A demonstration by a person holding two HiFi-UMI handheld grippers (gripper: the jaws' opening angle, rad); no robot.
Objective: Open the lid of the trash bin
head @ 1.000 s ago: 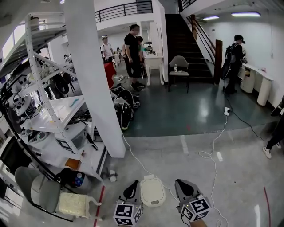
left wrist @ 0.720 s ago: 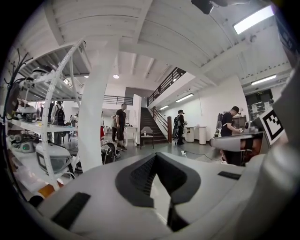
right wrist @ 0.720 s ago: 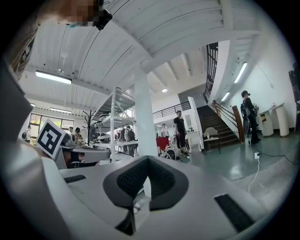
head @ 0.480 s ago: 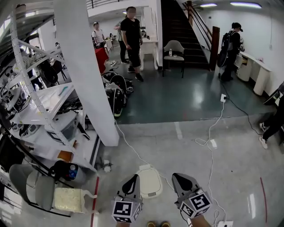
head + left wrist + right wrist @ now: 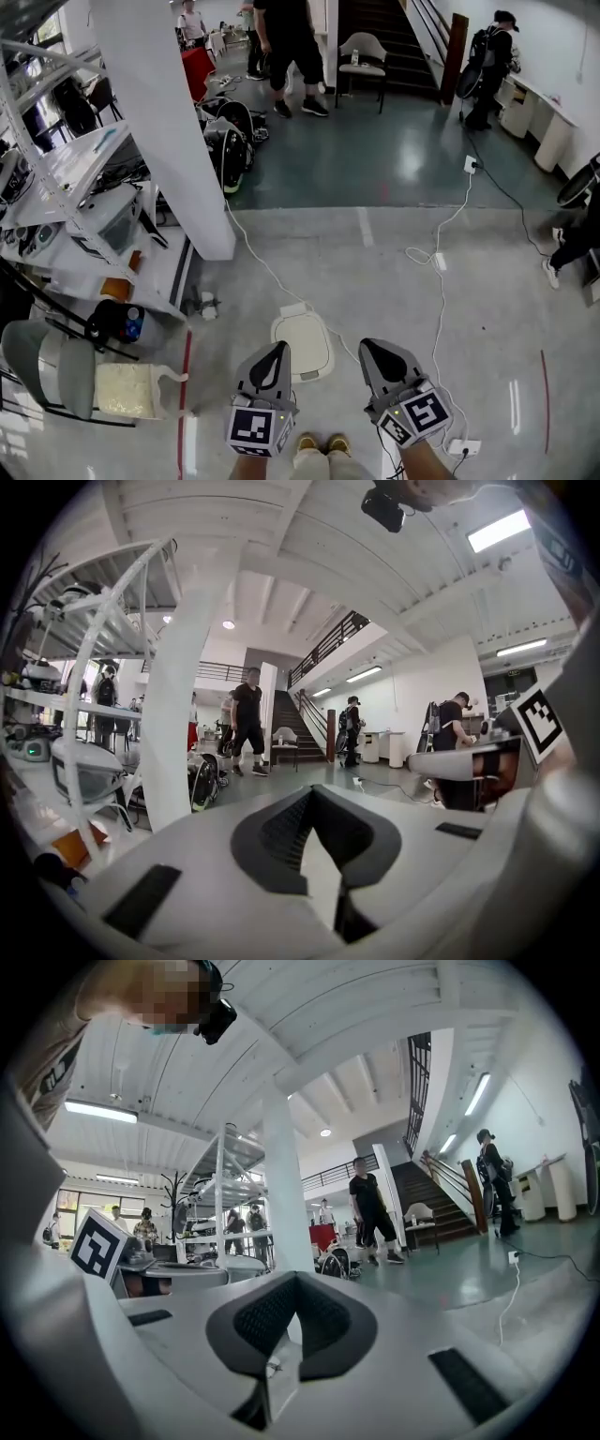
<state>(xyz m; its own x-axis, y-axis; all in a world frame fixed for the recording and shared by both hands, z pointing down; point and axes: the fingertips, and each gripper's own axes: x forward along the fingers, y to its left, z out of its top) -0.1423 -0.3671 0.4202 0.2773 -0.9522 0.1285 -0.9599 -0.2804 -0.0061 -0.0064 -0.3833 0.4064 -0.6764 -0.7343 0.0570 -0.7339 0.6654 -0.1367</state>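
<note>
Head view — left hand-held gripper (image 5: 277,349), right hand-held gripper (image 5: 367,347) both closed, flanking trash bin (image 5: 302,343).

Bin on the floor, between two claws

The trash bin (image 5: 302,345) lay on the floor (image 5: 450,356) just ahead of the person's shoes (image 5: 320,442). The left claw (image 5: 275,354) overlapped its left edge in the head view, and the right claw (image 5: 370,349) was just beside its right edge. Behind and to the left of the bin stood a pillar (image 5: 164,122), with a shelf rack (image 5: 56,178) left of it and a chair (image 5: 56,370) nearer, at far left. A cable (image 5: 441,253) ran over the floor on the right, and a power strip (image 5: 464,447) lay right of the right claw. Far behind were stairs (image 5: 375,19) with a second chair (image 5: 361,52) at their foot, a person (image 5: 291,42) left of it, and another person (image 5: 487,66) far right.
</note>
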